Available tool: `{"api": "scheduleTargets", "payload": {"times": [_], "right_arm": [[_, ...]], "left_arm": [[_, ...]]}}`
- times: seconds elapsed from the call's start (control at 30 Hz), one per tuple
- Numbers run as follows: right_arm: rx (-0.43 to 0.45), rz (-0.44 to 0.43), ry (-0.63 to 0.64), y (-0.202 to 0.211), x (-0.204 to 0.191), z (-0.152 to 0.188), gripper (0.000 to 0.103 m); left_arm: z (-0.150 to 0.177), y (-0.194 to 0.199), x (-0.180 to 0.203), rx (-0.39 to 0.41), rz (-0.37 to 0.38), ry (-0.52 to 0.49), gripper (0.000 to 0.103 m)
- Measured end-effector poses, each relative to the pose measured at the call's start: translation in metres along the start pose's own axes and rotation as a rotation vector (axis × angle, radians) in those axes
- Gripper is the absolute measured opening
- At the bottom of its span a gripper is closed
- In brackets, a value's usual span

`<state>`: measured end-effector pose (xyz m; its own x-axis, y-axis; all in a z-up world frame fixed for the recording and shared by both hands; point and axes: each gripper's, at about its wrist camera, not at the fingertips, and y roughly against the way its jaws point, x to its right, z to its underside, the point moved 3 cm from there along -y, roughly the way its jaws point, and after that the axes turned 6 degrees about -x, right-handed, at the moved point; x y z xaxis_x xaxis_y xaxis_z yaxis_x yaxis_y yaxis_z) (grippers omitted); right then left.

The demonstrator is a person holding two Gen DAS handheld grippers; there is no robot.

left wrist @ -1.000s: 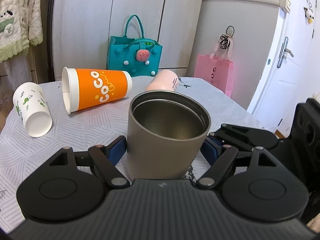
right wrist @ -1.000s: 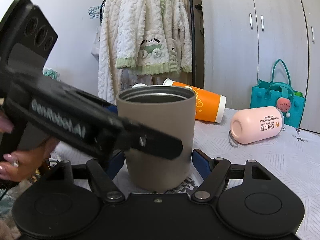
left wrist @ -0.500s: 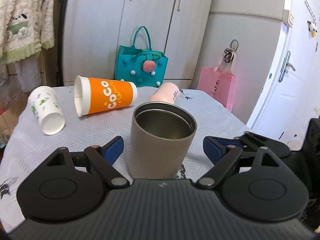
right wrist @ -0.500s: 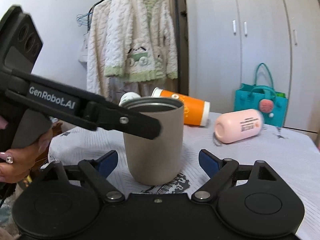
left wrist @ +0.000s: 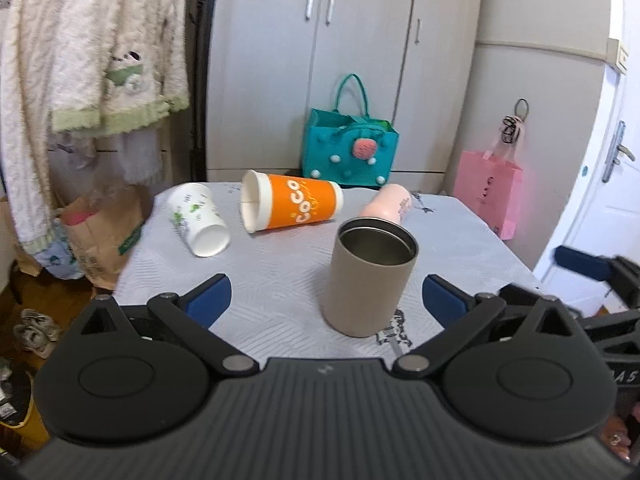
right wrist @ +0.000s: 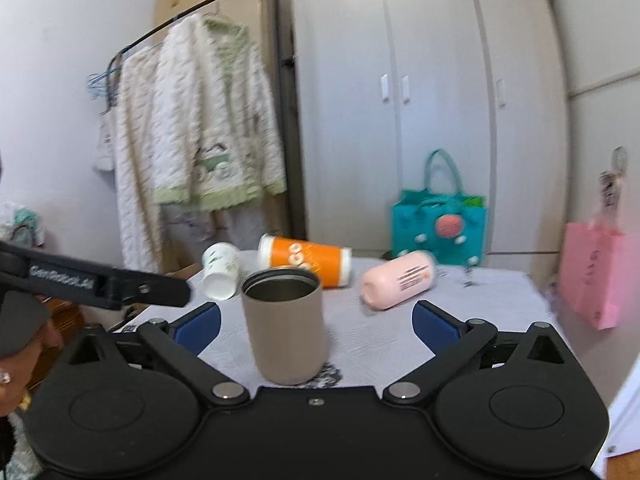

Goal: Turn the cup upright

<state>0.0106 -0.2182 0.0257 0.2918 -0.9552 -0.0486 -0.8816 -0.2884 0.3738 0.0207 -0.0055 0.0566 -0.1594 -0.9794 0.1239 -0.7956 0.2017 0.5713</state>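
**Status: Cup Released Upright, Both Tools Backed Off**

1. Left gripper (left wrist: 325, 295): one second ago its blue pads sat close against the taupe cup (left wrist: 370, 276); the jaws are now spread wide, clear of the wall on both sides, and the tool has drawn back.

2. Right gripper (right wrist: 316, 322): same change. Jaws wide, nothing held, cup smaller in view than half a second ago.

3. Task object: the taupe cup stands on its base near the front of the table (left wrist: 280, 280), mouth up, steel interior visible, unsupported. Judgement: for this cup the flip appears complete and the release is clean.

4. Remaining items, all lying on their sides further back: the white paper cup (left wrist: 199, 219) at left, the orange cup (left wrist: 291, 207) in the centre, the pink bottle (left wrist: 387, 207) just behind the taupe cup. These likely form the next work.

5. Surface: pale cloth with a fine ribbed pattern and small printed figures.

6. Room: teal bag (left wrist: 349, 148) and pink bag (left wrist: 491, 196) beyond the table, grey wardrobe doors (left wrist: 320, 60) behind, knitted garments (left wrist: 92, 60) hanging at left, white door (left wrist: 616, 152) at right.
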Motion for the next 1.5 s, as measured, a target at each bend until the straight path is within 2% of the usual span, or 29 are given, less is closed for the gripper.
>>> {"api": "scheduleTargets", "payload": {"times": [0.13,0.2,0.3,0.47,0.63,0.83,1.17,1.33,1.5], "right_arm": [[0.018,0.131,0.020,0.016,-0.011,-0.001,0.103],[0.019,0.175,0.010,0.023,-0.015,-0.001,0.103],[0.012,0.198,-0.022,0.032,-0.018,0.001,0.103],[-0.032,0.222,-0.044,0.033,-0.022,0.013,0.103],[-0.013,0.276,-0.023,0.039,-0.028,0.023,0.103],[-0.001,0.278,-0.016,0.045,-0.029,0.034,0.103],[-0.004,0.271,-0.021,0.033,-0.022,0.045,0.103],[0.005,0.270,-0.031,0.028,-0.022,0.046,0.103],[-0.002,0.283,-0.044,0.025,-0.019,0.050,0.103]], "left_arm": [[0.003,0.007,-0.002,-0.049,-0.107,0.030,0.103],[0.006,0.013,-0.005,-0.046,-0.133,0.048,0.103],[0.015,0.022,-0.011,-0.037,-0.181,0.068,0.103],[0.025,0.028,-0.014,-0.041,-0.241,0.027,0.103],[0.033,0.032,-0.017,-0.047,-0.250,0.002,0.103],[0.044,0.037,-0.020,-0.011,-0.276,-0.001,0.103],[0.061,0.026,-0.022,-0.017,-0.234,0.020,0.103],[0.062,0.023,-0.020,0.006,-0.247,0.009,0.103],[0.064,0.017,-0.019,-0.004,-0.225,-0.003,0.103]]}}
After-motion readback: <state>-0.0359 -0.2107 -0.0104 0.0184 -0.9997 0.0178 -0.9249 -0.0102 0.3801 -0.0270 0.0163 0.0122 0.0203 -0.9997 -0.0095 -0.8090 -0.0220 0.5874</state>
